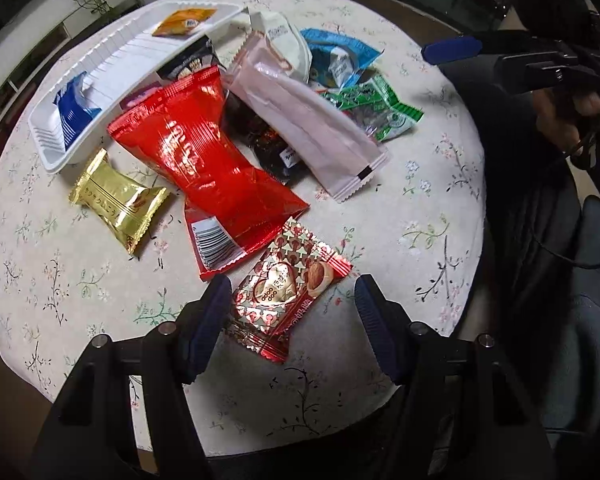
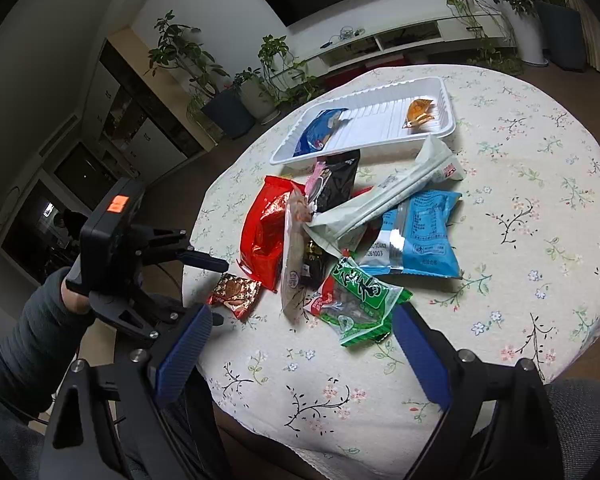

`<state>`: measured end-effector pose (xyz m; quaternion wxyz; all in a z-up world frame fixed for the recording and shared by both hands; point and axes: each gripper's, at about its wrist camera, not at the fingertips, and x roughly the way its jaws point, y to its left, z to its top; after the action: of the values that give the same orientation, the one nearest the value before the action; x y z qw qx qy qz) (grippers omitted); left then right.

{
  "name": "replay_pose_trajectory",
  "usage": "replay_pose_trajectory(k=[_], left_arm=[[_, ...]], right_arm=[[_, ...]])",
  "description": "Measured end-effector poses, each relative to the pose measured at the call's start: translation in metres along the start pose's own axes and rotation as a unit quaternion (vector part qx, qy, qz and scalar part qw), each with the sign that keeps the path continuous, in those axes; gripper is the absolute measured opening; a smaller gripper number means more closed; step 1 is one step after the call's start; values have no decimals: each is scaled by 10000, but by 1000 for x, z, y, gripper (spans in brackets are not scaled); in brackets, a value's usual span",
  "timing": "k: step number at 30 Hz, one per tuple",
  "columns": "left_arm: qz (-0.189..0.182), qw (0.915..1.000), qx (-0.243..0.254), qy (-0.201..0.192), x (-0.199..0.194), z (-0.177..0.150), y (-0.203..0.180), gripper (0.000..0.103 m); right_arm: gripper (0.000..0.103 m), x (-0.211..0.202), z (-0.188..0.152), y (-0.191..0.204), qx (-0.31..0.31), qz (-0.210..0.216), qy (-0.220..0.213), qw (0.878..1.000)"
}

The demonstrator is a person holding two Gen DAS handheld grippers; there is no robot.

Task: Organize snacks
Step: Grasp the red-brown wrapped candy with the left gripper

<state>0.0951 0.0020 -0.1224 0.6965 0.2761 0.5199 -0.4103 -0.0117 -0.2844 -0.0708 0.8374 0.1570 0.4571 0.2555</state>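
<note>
Round worktop [image 1: 440, 208] under a floral cloth. Left gripper [image 1: 288, 304]: fingers wide apart, straddling a small red-and-silver foil snack packet with an almond picture [image 1: 288, 300]; whether either finger touches it, cannot tell. Right gripper [image 2: 300, 344]: fingers wide, holding nothing, low over the worktop with a green printed snack pouch [image 2: 356, 304] lying between their tips. White ribbed plastic tray [image 2: 380, 128] at the far side holds a dark blue snack packet [image 2: 320, 130] and an orange sachet [image 2: 418, 114], well apart. Large red foil bag [image 1: 204, 160] and gold foil packet [image 1: 118, 200] lie beside the tray.
</note>
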Motion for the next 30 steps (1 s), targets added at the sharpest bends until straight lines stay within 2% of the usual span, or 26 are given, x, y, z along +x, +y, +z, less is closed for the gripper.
replay_pose_trajectory(k=[6, 12, 14, 16, 17, 23, 25, 30], left_arm=[[-25, 9996, 66, 258, 18, 3, -3, 62], [-85, 9996, -183, 204, 18, 5, 2, 62], [-41, 9996, -192, 199, 18, 6, 3, 55], [85, 9994, -290, 153, 17, 6, 6, 33], [101, 9993, -344, 133, 16, 7, 8, 28], [259, 9984, -512, 16, 15, 9, 13, 25], [297, 9976, -619, -28, 13, 3, 2, 13], [237, 9941, -1046, -179, 15, -2, -5, 13]], right_arm=[[94, 3, 1, 4, -134, -58, 105, 9998], [94, 7, 1, 8, -231, -129, 225, 9994], [92, 9, 1, 12, -348, -187, 286, 9988], [91, 10, 0, 15, -433, -232, 316, 9983], [90, 10, 0, 16, -459, -244, 320, 9981], [85, 13, -1, 17, -505, -324, 429, 9973], [83, 15, -2, 19, -562, -405, 497, 9964], [75, 19, -3, 29, -1039, -561, 641, 9909]])
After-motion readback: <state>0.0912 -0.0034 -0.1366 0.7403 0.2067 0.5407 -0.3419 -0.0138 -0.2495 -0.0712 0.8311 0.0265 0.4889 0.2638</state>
